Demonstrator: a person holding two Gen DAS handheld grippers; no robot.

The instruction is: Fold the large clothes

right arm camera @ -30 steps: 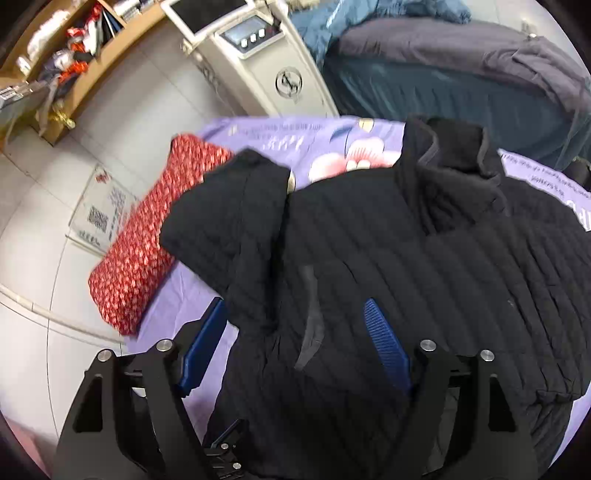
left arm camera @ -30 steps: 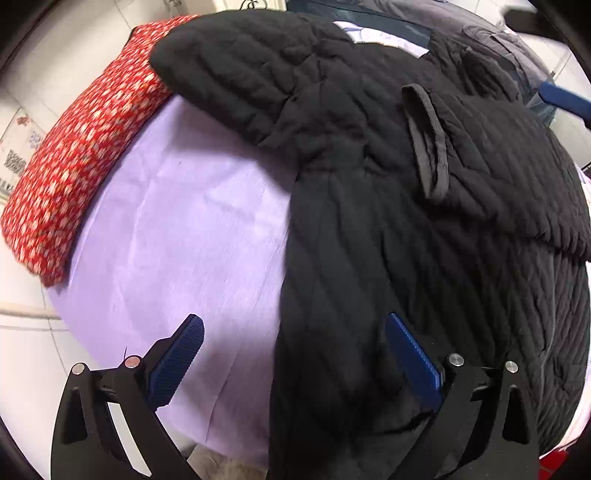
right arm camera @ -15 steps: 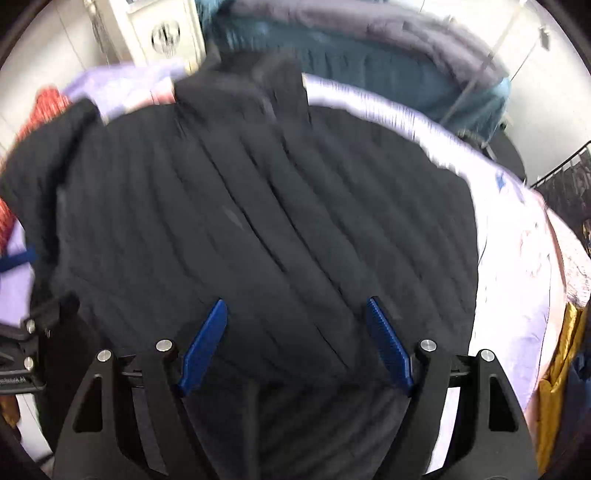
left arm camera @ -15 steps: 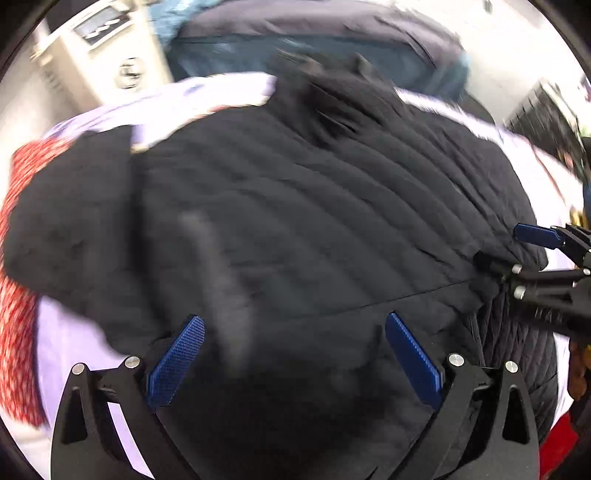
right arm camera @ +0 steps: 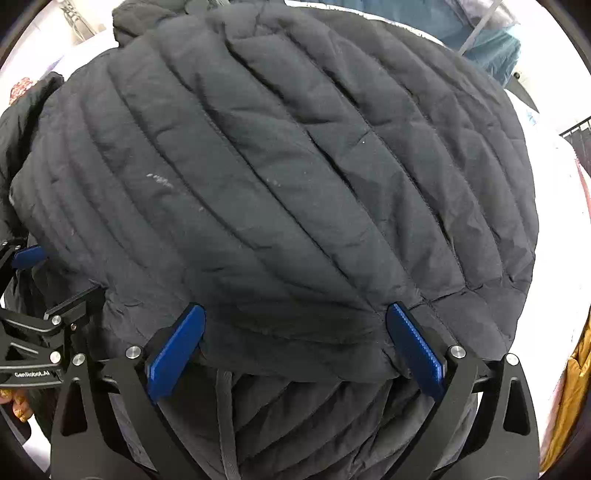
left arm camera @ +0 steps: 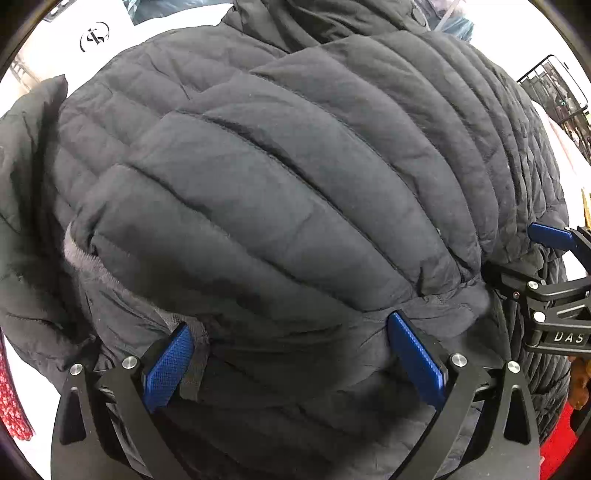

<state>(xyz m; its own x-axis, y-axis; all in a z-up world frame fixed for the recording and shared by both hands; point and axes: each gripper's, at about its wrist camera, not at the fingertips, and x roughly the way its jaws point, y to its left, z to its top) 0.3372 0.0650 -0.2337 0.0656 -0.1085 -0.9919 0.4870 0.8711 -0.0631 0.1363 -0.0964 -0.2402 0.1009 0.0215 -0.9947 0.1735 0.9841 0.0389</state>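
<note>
A black quilted jacket [left arm camera: 280, 192] lies spread out and fills both views. My left gripper [left arm camera: 291, 363] points down close over its lower part. It is open, with a folded edge and a grey lining strip between the blue pads [left arm camera: 168, 369]. My right gripper [right arm camera: 295, 349] hangs close over the jacket [right arm camera: 295, 177] too. Its jaws are opening, the hem bulges between them, and the pads do not press on it. The right gripper [left arm camera: 532, 258] shows at the right edge of the left wrist view, and the left gripper [right arm camera: 51, 277] at the left edge of the right wrist view.
A red patterned cloth [left arm camera: 9, 398] lies at the lower left and a white machine [left arm camera: 94, 35] stands behind. A wire rack [left arm camera: 554, 92] is at the far right. Teal bedding [right arm camera: 491, 40] lies beyond the jacket and yellow fabric [right arm camera: 569, 398] hangs at the right.
Both grippers have sunk toward the jacket and swung from its sleeve side over its body, which now fills both views. The right jaws stand wider apart.
</note>
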